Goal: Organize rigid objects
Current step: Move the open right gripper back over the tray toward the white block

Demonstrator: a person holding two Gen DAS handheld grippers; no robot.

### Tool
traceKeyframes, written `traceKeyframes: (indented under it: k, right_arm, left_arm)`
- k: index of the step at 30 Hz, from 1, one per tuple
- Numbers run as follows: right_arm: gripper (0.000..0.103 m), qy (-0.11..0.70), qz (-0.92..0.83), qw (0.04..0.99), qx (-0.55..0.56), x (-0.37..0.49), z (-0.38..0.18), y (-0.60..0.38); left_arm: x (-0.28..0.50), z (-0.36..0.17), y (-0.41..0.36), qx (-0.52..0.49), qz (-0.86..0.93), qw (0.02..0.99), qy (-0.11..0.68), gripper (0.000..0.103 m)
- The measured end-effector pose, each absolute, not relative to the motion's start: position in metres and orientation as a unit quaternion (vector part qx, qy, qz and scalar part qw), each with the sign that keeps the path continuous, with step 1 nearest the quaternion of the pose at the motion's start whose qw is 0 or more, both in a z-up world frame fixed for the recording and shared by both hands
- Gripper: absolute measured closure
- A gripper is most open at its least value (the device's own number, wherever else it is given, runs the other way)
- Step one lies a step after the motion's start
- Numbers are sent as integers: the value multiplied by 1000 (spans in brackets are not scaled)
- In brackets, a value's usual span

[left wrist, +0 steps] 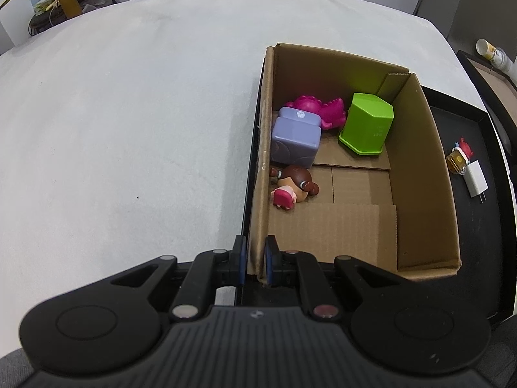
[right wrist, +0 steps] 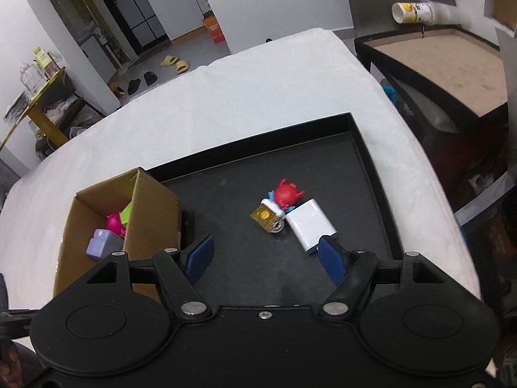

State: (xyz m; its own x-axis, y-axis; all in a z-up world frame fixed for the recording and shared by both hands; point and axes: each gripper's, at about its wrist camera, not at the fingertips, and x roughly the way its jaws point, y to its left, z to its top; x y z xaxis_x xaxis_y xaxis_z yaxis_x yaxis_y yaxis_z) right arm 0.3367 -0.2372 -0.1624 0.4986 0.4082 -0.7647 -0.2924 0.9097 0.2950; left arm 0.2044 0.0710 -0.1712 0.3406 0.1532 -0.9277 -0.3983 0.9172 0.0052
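A cardboard box (left wrist: 423, 174) stands on a black tray (left wrist: 478, 226). It holds a purple block (left wrist: 295, 140), a magenta dinosaur (left wrist: 318, 108), a green cup (left wrist: 368, 124) upside down and a small doll (left wrist: 292, 187). My left gripper (left wrist: 255, 260) is shut on the box's near left wall. In the right wrist view, a white charger (right wrist: 310, 224), a red crab figure (right wrist: 286, 195) and an amber block (right wrist: 265, 216) lie on the tray (right wrist: 242, 177). My right gripper (right wrist: 266, 255) is open just above the tray, near the charger. The box (right wrist: 152, 213) is to its left.
The tray sits on a white-covered table (left wrist: 129, 129). A brown-topped black side table (right wrist: 446, 61) with a paper cup (right wrist: 416, 11) lying on it stands to the right. Shelves and slippers lie on the floor beyond.
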Motion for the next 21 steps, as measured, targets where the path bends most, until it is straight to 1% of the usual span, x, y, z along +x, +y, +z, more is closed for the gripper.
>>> traceKeyframes:
  k: [6,18,21]
  right_arm:
    - [32,464,192,863,54,344,-172,-244]
    - [33,477,203,855,-21,365,-195,-237]
    - [36,484,208,849,-33,370,-201,-234]
  left_arm:
    - [204,-171,73,-111,170,811,549,92]
    - [204,-170,73,-114,173,811,548,92]
    - [205,-171,74,-112,172,809,551,92]
